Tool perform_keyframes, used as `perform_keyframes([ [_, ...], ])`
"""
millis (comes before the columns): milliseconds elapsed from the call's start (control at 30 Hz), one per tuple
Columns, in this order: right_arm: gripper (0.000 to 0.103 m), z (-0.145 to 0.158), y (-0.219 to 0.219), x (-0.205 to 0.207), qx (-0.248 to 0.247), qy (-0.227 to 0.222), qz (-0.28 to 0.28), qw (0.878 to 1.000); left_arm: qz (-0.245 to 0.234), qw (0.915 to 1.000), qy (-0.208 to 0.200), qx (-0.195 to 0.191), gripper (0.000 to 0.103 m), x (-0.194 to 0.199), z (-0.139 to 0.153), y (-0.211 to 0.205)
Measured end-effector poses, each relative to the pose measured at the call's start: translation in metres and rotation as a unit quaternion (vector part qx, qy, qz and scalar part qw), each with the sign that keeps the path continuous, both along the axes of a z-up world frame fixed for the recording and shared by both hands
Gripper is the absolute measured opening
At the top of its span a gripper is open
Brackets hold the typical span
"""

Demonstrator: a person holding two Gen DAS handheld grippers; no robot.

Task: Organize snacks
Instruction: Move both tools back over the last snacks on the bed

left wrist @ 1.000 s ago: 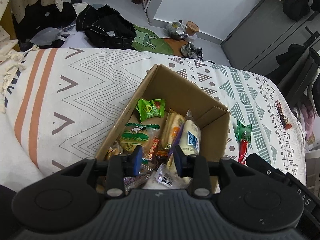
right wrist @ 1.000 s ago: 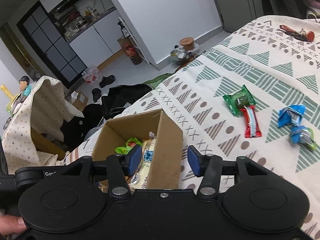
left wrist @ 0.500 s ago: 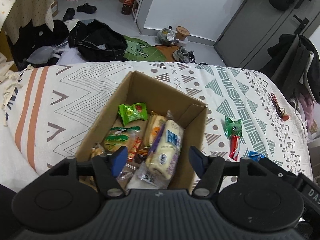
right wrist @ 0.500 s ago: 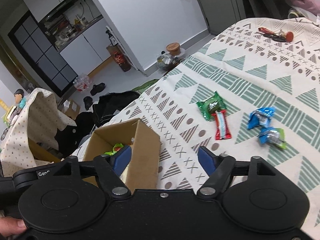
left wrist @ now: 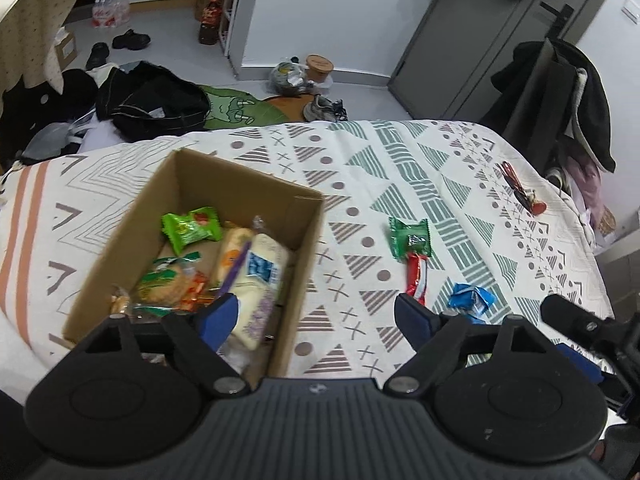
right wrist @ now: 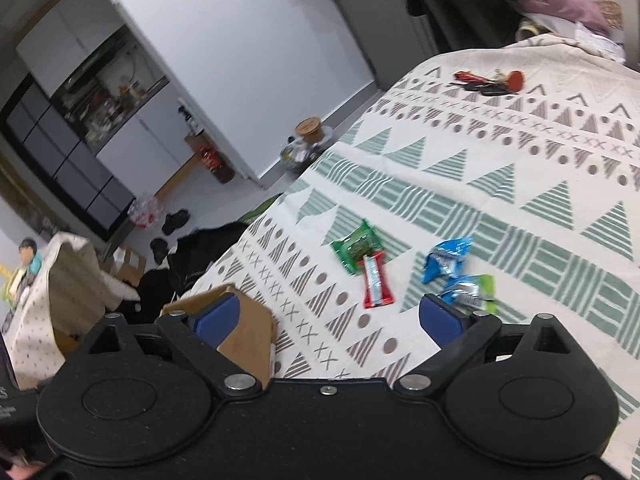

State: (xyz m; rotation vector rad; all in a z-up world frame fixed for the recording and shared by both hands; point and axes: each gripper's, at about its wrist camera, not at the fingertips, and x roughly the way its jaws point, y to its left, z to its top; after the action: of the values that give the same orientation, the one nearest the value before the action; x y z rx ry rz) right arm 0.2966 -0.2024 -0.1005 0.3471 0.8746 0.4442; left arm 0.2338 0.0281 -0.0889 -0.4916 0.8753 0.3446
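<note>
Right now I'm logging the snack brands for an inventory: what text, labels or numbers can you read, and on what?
None can be read.
White bread pack in the cardboard box: blue label, too blurred.
Green packet, red bar, blue packets: print too small.

An open cardboard box (left wrist: 224, 216) holds mixed snacks; right of it lie a green packet (left wrist: 410, 237), red bar (left wrist: 416, 278) and blue packets (left wrist: 472, 300).
</note>
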Motion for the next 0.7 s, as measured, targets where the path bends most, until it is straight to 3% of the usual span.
perform_keyframes([
  [167, 0.103, 0.003, -0.02, 0.002, 0.014, -0.001, -0.025, 1.0, 0.002, 1.0, -0.003, 0.001, 0.085, 0.006, 0.001, -0.018],
  [700, 0.103, -0.002, -0.082, 0.009, 0.035, 0.011, -0.092, 0.995, -0.048, 0.9987, -0.014, 0.008, 0.085, 0.035, 0.0, -0.076],
])
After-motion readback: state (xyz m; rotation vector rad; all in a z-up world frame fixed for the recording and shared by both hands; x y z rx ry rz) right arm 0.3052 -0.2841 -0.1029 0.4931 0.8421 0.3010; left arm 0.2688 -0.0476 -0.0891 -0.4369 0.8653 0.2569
